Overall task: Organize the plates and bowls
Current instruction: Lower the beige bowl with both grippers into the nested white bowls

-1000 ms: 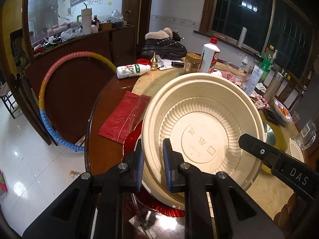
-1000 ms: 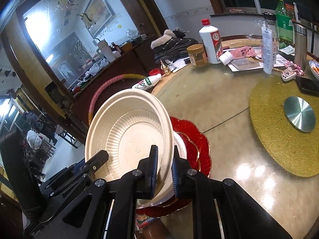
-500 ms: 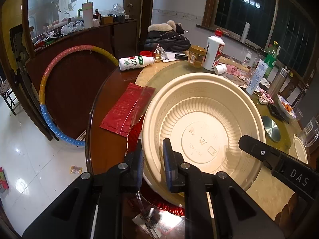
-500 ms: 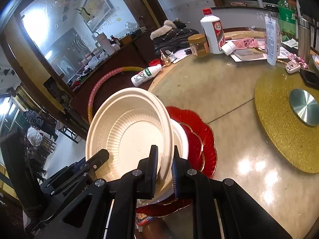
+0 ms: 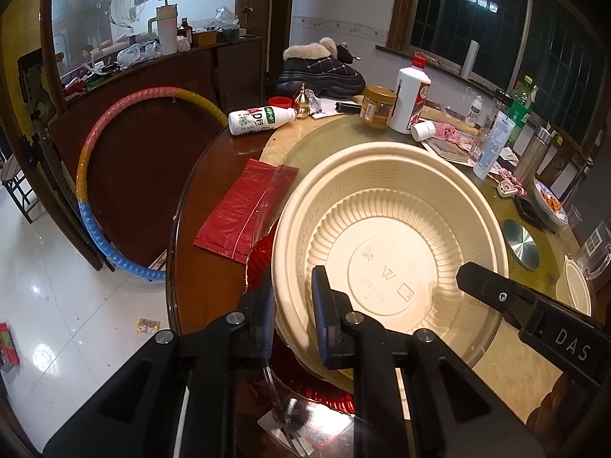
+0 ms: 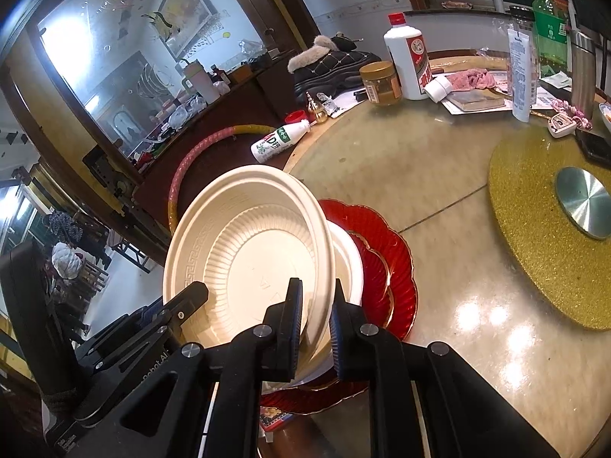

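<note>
Still pinching the cream bowl (image 5: 385,252) by opposite rims, both grippers' fingers (image 5: 320,305) narrow (red plates (image 6: 385,263) beneath, as before)

A round dark wooden table (image 5: 198,198) with a beige stone-like inlay (image 6: 439,175) fills the room's middle, lamp glare shining on its polished top. Beyond it stands a long dark wooden sideboard (image 5: 229,65) cluttered with bottles and bags, beneath a large wall mirror (image 5: 114,11). A red, yellow and blue hoop (image 5: 86,175) leans against the sideboard. The floor is glossy white tile (image 5: 57,305). Dark, wood-framed windows (image 5: 477,7) line the white wall (image 5: 336,4).
</note>
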`<state>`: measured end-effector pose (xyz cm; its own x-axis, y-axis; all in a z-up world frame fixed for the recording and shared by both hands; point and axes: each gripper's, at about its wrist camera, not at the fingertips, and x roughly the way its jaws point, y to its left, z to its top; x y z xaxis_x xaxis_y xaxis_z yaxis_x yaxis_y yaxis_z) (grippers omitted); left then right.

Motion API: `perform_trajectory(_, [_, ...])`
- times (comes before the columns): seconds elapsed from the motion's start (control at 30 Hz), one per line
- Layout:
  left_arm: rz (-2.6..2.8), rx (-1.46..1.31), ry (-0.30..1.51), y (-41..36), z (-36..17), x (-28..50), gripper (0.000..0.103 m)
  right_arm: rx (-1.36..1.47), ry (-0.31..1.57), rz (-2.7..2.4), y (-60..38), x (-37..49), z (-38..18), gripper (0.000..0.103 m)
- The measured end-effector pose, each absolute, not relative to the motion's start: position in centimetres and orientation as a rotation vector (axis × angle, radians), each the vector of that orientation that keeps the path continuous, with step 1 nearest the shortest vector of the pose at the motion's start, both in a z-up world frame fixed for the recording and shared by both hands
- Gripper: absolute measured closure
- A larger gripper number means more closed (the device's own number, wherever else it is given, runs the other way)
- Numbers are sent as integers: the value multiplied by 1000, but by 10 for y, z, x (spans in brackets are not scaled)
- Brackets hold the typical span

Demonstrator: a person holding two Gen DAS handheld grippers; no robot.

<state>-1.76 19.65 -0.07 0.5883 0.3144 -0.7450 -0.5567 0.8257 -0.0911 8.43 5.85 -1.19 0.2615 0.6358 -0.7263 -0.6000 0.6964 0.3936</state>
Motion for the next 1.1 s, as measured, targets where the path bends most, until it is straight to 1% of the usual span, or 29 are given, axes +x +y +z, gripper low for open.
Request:
perform_trajectory(0.97, [505, -359, 807, 205, -4, -22, 88, 11, 1009, 838, 65, 76, -10, 86])
perform_trajectory(1.1, [500, -379, 810, 208, -3, -23, 88, 7, 1014, 840, 67, 76, -11, 84])
